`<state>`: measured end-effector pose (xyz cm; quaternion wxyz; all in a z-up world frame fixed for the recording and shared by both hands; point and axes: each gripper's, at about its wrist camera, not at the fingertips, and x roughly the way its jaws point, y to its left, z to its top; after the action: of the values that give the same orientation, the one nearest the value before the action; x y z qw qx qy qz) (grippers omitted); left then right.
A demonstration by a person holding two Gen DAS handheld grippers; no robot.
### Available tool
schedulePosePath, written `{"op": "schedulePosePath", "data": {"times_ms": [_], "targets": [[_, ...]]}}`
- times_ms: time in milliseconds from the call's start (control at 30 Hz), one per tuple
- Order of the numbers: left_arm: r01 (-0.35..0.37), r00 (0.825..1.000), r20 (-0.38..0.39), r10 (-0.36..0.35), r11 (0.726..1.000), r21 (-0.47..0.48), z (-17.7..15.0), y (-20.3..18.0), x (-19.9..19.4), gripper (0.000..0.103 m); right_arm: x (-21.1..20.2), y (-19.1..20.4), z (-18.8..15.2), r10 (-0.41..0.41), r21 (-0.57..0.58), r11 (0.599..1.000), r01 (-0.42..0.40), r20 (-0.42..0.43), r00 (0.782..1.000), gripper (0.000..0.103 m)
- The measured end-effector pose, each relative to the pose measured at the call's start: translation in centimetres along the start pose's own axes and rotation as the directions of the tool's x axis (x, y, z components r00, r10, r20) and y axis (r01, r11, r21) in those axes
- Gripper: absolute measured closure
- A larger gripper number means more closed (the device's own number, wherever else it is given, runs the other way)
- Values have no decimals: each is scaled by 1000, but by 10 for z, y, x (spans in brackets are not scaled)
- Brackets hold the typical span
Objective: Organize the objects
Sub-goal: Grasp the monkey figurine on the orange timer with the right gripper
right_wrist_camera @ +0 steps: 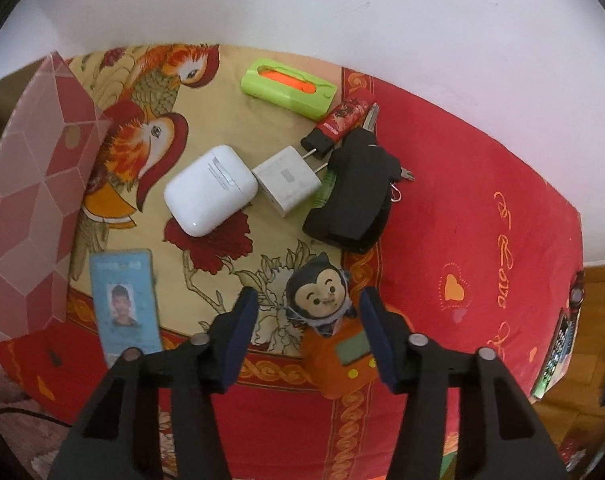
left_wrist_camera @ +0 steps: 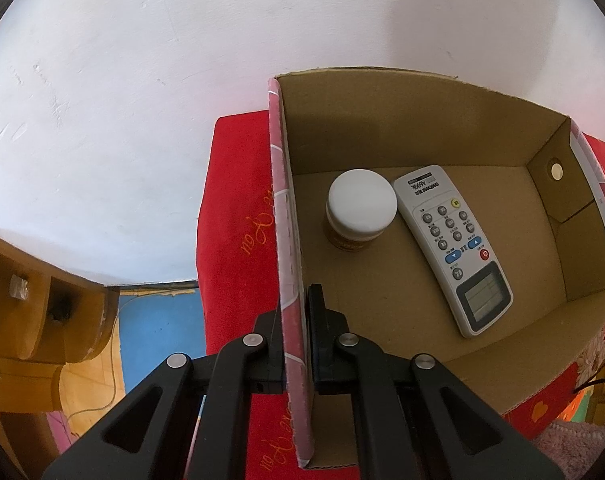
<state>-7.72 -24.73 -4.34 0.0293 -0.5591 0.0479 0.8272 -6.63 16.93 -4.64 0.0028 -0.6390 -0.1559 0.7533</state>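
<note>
The left gripper [left_wrist_camera: 298, 344] is clamped on the left side wall of the cardboard box [left_wrist_camera: 382, 136], one finger outside the wall and one inside. The box stands open-topped on the red cloth [left_wrist_camera: 238, 208]. On the box floor, a white-lidded jar [left_wrist_camera: 361, 205] stands upright near the clamped wall, and a white remote control [left_wrist_camera: 454, 248] lies flat just beside the jar, on the side away from that wall.

The right gripper [right_wrist_camera: 308, 334] points down at the patterned cloth [right_wrist_camera: 462, 208] with its jaws partly open. A small figure toy [right_wrist_camera: 322, 300] with an orange base lies between the fingers [right_wrist_camera: 244, 328]; the pads do not press on it.

Relative to the toy: an ID card [right_wrist_camera: 126, 304] lies flat to its left; a white earbud case [right_wrist_camera: 210, 196] and a white charger plug [right_wrist_camera: 290, 186] lie beyond it, touching each other; a black key pouch [right_wrist_camera: 354, 196] lies beyond it to the right; a red lighter [right_wrist_camera: 342, 124] and a green case [right_wrist_camera: 288, 90] lie farther back. The box's patterned outer wall [right_wrist_camera: 34, 200] stands at the far left.
</note>
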Motion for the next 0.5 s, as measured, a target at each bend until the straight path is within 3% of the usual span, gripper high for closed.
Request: {"op": "schedulePosePath", "data": {"times_ms": [500], "targets": [[0,1000,0,0,1000,2,0,-1,-1,95,-1,3,-8,-16,-68,998,16,3,1000,57]]}}
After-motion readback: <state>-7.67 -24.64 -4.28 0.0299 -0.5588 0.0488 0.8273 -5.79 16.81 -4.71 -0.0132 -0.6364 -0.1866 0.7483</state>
